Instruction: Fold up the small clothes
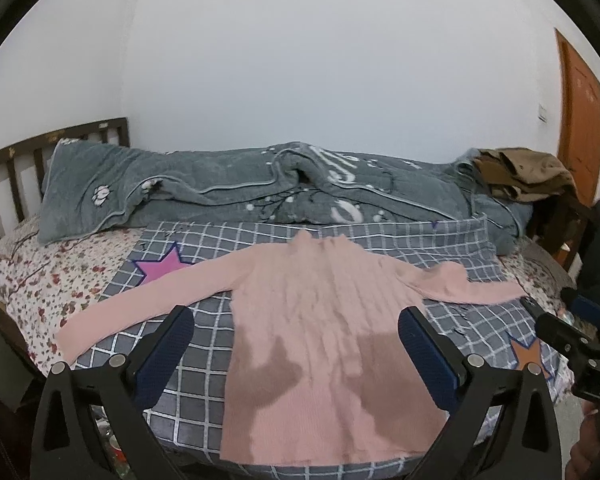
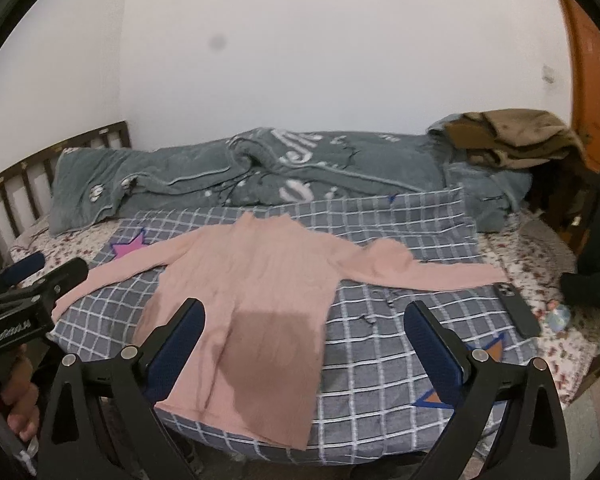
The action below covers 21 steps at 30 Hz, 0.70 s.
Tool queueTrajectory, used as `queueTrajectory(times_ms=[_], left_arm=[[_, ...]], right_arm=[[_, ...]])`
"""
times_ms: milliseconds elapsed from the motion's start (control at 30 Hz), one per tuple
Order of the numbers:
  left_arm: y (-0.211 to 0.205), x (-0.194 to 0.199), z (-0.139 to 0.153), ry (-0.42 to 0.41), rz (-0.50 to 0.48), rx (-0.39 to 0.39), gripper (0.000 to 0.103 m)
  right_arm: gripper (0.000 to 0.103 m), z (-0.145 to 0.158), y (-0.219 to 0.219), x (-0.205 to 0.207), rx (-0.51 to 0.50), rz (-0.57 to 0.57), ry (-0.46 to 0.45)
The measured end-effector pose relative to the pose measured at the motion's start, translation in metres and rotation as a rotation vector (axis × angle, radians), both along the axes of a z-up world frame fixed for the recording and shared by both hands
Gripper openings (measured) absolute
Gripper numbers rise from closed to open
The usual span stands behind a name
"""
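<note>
From the left wrist view, the left claw (image 1: 296, 336) stood wide, holding nothing, above a pink sweater (image 1: 324, 320) lying flat, sleeves spread, on a checked blanket (image 1: 380, 236) on the bed. From the right wrist view, the right claw (image 2: 304, 332) also gaped wide and empty over the sweater's hem; a dark phone (image 2: 518, 308) lay beside the right sleeve.

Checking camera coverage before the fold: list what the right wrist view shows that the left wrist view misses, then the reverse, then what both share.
Only the right wrist view shows the dark phone whole on the checked blanket and the left gripper's handle with a hand on it. Only the left wrist view shows the wall switch sharply and the right gripper from the side. Both show the pink sweater spread flat, the grey quilt, brown clothes and open grippers.
</note>
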<state>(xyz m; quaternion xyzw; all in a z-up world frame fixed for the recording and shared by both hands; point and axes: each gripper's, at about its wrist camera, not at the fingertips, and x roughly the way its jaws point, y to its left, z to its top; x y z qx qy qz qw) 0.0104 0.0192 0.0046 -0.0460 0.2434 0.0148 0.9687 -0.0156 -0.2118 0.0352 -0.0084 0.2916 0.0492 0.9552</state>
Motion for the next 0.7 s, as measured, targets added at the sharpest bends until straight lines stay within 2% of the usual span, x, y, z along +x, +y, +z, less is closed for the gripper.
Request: queueTrajectory(times_ms=[167, 233, 367, 467, 667, 700], left_arm=[[0.025, 0.021, -0.026, 0.052, 0.062, -0.009, 0.103], [0.036, 0.027, -0.040, 0.063, 0.077, -0.010, 0.103], [0.067, 0.037, -0.068, 0.084, 0.198, 0.003, 0.103], [0.098, 0.050, -0.091, 0.122, 0.253, -0.036, 0.103], [0.161, 0.073, -0.135, 0.233, 0.306, -0.152, 0.101], [0.173, 0.075, -0.143, 0.240, 0.320, -0.181, 0.096]], right_arm=[[0.099, -0.020, 0.011, 0.024, -0.014, 0.007, 0.039], [0.099, -0.029, 0.014, 0.032, -0.016, 0.016, 0.028], [0.099, -0.052, 0.019, 0.046, -0.033, 0.016, -0.018], [0.099, -0.070, 0.022, 0.060, -0.031, 0.039, 0.000], [0.099, -0.109, 0.027, 0.089, 0.059, 0.132, 0.092], [0.099, -0.112, 0.029, 0.094, 0.058, 0.142, 0.101]])
